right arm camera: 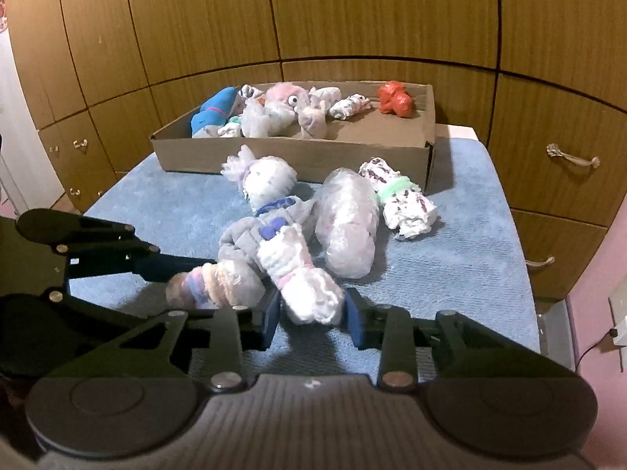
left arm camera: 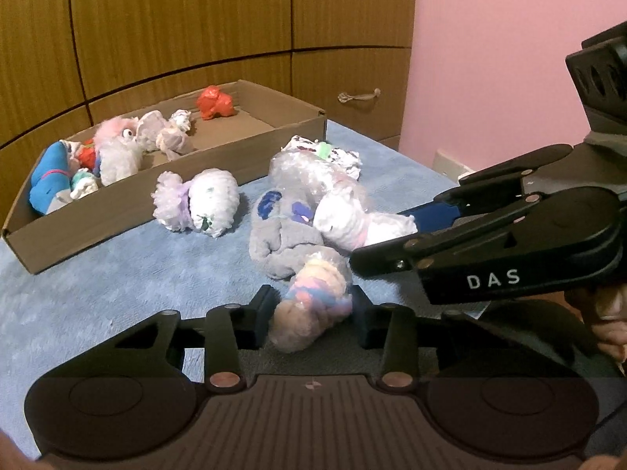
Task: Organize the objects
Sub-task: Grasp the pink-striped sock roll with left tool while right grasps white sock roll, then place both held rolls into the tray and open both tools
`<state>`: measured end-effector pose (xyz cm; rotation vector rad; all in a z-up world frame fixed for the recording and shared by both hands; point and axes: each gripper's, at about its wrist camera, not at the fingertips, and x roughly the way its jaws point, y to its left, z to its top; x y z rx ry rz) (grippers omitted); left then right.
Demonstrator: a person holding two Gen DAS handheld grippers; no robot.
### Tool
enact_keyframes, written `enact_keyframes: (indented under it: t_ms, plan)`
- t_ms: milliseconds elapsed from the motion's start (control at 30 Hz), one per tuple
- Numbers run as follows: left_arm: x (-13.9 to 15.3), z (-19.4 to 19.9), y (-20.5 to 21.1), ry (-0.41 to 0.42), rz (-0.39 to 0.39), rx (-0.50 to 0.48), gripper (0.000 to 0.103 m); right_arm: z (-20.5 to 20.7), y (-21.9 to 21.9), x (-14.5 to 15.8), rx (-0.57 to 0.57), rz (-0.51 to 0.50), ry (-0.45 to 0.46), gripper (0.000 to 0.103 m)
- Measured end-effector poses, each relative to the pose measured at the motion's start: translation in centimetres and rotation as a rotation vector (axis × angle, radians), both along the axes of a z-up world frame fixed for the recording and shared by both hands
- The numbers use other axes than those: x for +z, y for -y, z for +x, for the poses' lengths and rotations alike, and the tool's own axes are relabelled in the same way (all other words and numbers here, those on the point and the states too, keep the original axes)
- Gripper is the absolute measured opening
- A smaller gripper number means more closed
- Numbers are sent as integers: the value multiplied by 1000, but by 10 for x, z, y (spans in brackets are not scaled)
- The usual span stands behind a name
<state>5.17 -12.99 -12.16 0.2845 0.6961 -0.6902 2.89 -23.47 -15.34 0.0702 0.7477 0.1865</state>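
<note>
On the blue towel (left arm camera: 98,293) lies a heap of rolled soft bundles. My left gripper (left arm camera: 313,301) is shut on a pastel-striped bundle (left arm camera: 317,297) at the heap's near end; the right wrist view shows this left gripper (right arm camera: 200,286) coming in from the left. My right gripper (right arm camera: 313,313) is shut on a white-and-pink knitted roll (right arm camera: 309,286), and the left wrist view shows the right gripper (left arm camera: 392,235) reaching in from the right. Both bundles touch a grey roll with blue marks (right arm camera: 243,235). Behind stands a cardboard box (right arm camera: 294,156) holding several bundles.
A fluffy white bundle (right arm camera: 270,180), a plastic-wrapped one (right arm camera: 348,227) and a patterned one with a green band (right arm camera: 399,199) lie loose before the box. Wooden cabinet doors (right arm camera: 352,19) stand behind. The towel's right edge drops off toward a pink wall (left arm camera: 509,58).
</note>
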Motion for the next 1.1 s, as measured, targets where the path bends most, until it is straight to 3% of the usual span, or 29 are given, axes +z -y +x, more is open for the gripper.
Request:
enact_keyframes:
  t_ms: [333, 733, 933, 1100]
  plan:
    - [3, -1, -13, -6, -2, 21, 46, -3, -1, 4, 1, 9, 9, 28]
    - [33, 12, -39, -20, -36, 88, 45, -9, 2, 41, 14, 17, 63, 28]
    - [71, 44, -35, 32, -43, 108, 46, 12, 13, 80, 1, 7, 119, 28]
    - [99, 99, -22, 32, -72, 121, 46, 52, 27, 110, -8, -13, 147, 28]
